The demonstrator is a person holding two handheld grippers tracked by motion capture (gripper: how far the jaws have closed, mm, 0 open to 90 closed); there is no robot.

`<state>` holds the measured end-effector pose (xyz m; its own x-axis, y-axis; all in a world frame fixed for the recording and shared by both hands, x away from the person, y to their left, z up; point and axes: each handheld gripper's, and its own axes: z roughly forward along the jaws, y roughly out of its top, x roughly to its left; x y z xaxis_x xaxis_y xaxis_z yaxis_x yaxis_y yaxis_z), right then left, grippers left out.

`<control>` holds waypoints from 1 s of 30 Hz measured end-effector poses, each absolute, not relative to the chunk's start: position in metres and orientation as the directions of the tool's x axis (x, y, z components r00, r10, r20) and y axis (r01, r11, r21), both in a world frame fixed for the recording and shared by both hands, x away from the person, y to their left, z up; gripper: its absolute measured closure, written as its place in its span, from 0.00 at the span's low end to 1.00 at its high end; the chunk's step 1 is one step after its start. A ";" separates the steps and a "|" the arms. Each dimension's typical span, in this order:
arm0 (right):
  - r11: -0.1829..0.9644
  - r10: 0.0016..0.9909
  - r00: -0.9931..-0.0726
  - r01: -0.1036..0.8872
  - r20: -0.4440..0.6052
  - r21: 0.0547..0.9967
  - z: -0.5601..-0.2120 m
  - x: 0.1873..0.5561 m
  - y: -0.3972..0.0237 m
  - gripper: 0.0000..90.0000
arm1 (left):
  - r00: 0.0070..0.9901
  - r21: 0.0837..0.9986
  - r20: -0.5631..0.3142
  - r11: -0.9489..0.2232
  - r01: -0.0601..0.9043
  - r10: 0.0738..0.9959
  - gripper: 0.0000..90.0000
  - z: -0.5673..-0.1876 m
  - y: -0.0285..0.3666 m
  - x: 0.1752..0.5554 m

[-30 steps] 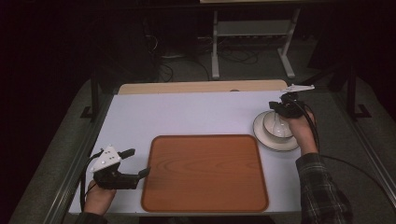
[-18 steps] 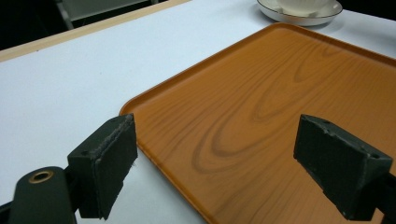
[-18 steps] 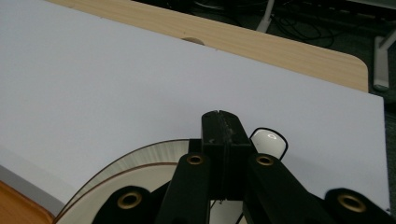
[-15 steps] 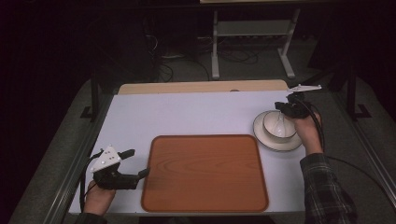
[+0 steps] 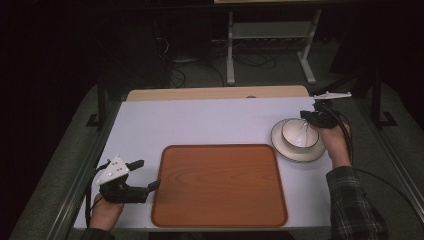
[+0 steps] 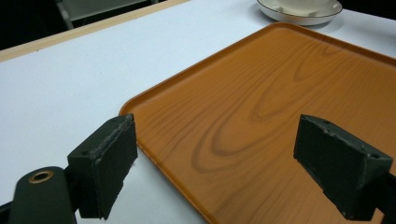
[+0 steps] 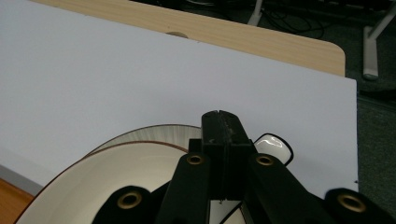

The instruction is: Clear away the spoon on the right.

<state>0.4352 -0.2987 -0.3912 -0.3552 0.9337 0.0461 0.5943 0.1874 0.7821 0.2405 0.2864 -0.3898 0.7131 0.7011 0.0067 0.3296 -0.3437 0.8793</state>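
Since a moment ago, my right hand-held gripper (image 5: 311,118) has shifted slightly at the far right rim of the bowl (image 5: 299,133); my left hand-held gripper (image 5: 145,176) has stayed put by the near left corner of the tray (image 5: 219,187).

In the right gripper view my jaws are pressed together, with something white and dark-edged poking out just past them (image 7: 273,145). I take that for the handle of a spoon standing in the bowl, though I cannot make out for sure that I have it pinched. The bowl sits on its saucer (image 5: 285,151) on the tabletop (image 5: 200,122), just beyond the tray's far right corner and not on the tray.

My left jaws stand wide apart with nothing between them, pointing across the bare tray (image 6: 280,93).

As I judge it, the work has barely begun: the grip on the crockery is being settled, nothing has been carried over, and the whole move to the tray is left.
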 end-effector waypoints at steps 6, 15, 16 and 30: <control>0.188 0.938 -0.344 0.602 0.041 0.776 -0.393 0.431 -0.303 0.99 | 0.712 0.880 0.005 -0.341 0.329 0.702 0.14 -0.390 0.287 0.240; 0.154 0.954 -0.295 0.619 0.047 0.770 -0.392 0.421 -0.311 0.99 | 0.716 0.881 0.004 -0.340 0.327 0.698 0.14 -0.390 0.286 0.242; 0.153 0.955 -0.292 0.617 0.044 0.772 -0.392 0.420 -0.312 0.99 | 0.716 0.881 0.004 -0.341 0.327 0.698 0.14 -0.390 0.286 0.242; 0.165 0.961 -0.275 0.618 0.014 0.769 -0.391 0.402 -0.319 0.99 | 0.713 0.885 0.006 -0.335 0.322 0.701 0.14 -0.389 0.287 0.245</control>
<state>0.4020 -0.3187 -0.3912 -0.2748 0.9614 0.0138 0.6177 0.1655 0.7688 0.2453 0.2867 -0.3886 0.7130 0.7012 0.0061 0.3223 -0.3354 0.8852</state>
